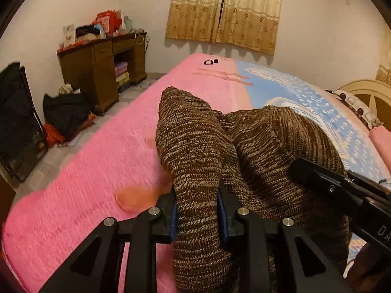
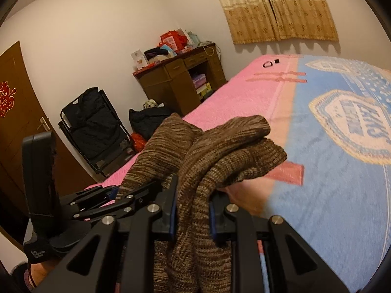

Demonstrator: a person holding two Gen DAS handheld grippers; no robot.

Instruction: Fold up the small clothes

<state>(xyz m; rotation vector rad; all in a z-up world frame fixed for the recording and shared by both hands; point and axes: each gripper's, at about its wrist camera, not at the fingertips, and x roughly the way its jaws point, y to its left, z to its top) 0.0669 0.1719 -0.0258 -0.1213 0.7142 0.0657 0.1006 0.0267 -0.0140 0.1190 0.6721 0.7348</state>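
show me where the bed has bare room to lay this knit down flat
Free: the pink blanket between the brown knit garment and the bed's floor-side edge; the blue patterned half beyond it. Crowded: near edge, where the left gripper and right gripper clamp the garment.
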